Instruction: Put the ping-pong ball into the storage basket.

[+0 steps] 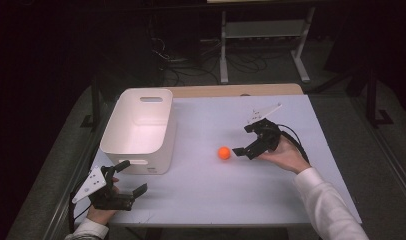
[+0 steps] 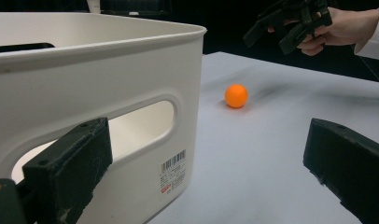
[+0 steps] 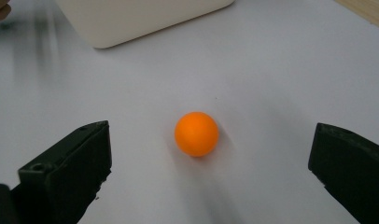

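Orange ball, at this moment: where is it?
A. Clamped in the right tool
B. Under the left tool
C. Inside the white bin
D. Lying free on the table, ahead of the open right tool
D: the orange ball rests on the table, untouched, ahead of the gap in the open right tool, apart from the white bin.

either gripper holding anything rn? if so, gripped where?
Nothing is held. The right gripper is open, its jaws apart with the small orange ball loose on the table between and ahead of them. The left gripper is open beside the white plastic bin.
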`<state>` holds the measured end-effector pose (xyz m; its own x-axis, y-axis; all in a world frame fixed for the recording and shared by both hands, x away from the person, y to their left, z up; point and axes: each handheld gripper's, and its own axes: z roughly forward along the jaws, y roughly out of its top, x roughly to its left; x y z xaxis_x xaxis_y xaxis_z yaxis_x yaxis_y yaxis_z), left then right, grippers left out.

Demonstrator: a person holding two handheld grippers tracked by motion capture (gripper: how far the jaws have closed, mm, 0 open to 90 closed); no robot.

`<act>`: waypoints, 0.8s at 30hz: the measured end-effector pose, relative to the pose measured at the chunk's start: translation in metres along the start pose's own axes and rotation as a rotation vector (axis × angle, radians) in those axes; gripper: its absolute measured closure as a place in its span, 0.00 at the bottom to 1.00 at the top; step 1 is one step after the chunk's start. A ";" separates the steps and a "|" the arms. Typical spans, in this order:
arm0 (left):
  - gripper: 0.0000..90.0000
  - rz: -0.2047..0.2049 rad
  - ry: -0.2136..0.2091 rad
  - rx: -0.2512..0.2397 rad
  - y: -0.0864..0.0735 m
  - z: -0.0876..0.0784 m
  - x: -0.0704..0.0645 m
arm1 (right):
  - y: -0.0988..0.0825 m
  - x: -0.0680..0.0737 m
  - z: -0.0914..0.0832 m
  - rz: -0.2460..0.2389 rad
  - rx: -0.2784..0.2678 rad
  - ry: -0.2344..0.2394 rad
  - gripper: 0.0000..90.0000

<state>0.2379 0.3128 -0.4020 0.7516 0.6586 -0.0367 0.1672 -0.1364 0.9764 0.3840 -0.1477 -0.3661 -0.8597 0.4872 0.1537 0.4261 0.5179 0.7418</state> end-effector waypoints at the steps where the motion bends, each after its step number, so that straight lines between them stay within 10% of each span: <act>1: 0.01 0.000 0.000 0.000 0.000 0.000 0.000 | 0.001 0.000 0.001 -0.003 -0.001 0.001 0.00; 24: 0.01 0.000 -0.002 -0.002 0.000 0.000 0.000 | 0.016 -0.003 0.031 -0.039 0.073 0.051 0.00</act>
<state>0.2383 0.3131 -0.4020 0.7530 0.6569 -0.0377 0.1662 -0.1345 0.9769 0.4025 -0.1191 -0.3746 -0.8886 0.4298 0.1602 0.4096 0.5865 0.6988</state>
